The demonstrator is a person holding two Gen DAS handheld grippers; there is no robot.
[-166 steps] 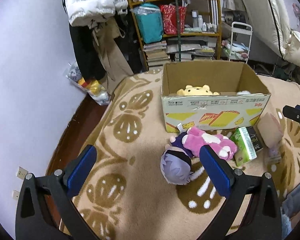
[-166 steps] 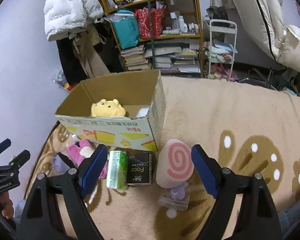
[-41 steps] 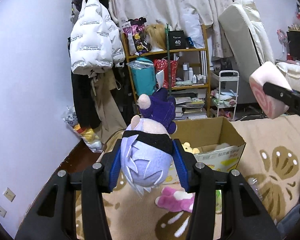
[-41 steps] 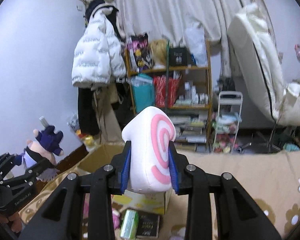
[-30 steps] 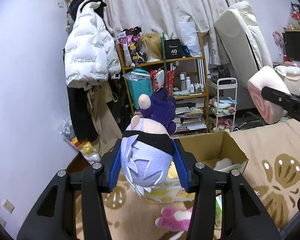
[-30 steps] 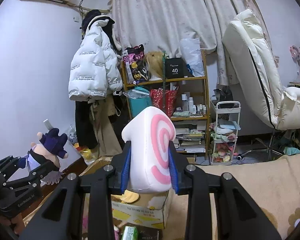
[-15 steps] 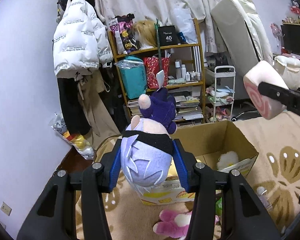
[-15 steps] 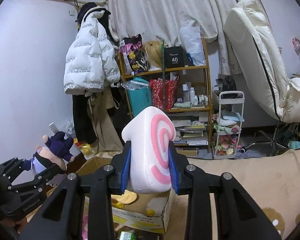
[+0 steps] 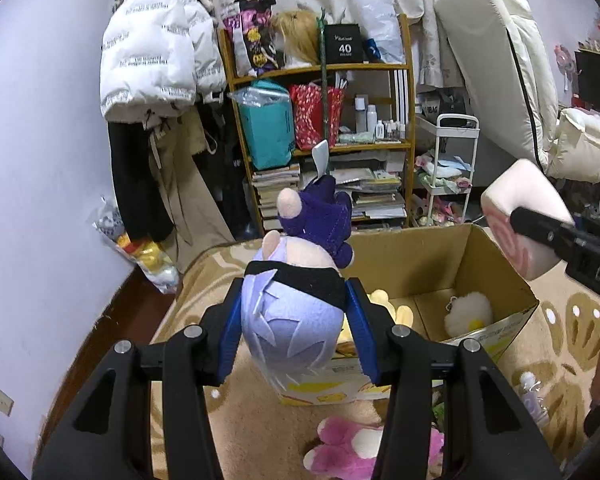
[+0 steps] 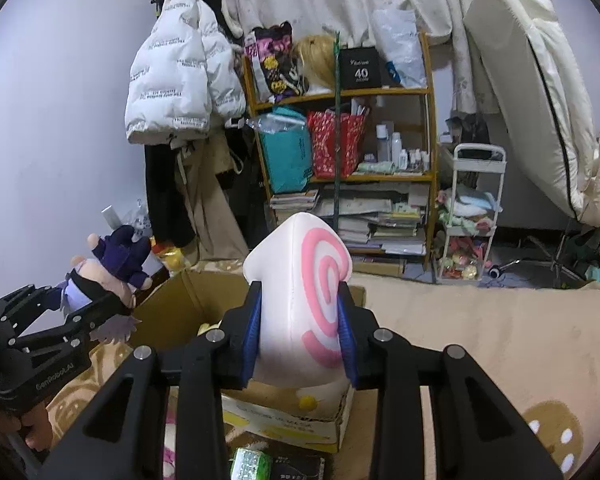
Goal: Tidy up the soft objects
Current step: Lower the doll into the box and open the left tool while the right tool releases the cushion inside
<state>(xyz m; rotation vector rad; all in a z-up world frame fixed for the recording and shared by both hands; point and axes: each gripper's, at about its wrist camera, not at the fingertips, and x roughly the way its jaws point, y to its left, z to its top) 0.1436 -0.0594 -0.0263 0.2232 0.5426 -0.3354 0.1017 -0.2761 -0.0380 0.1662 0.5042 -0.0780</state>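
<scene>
Your left hand-held gripper (image 9: pixel 296 330) clamps the lavender-haired doll (image 9: pixel 294 320); right hand-held gripper (image 10: pixel 300 336) clamps the swirl cushion (image 10: pixel 300 300). Cardboard box (image 9: pixel 440 264) sits at 1 o'clock from the left, nearer.

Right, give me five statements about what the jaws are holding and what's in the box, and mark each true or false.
1. The left gripper is shut on the purple-haired doll. True.
2. The right gripper is open and holds nothing. False: it is shut on the pink-swirl plush.
3. The cardboard box already holds a yellow plush and a white fluffy plush. True.
4. The pink plush sits inside the box. False: it lies on the rug in front of the box.
5. The box flaps are shut. False: the box is open at the top.
</scene>
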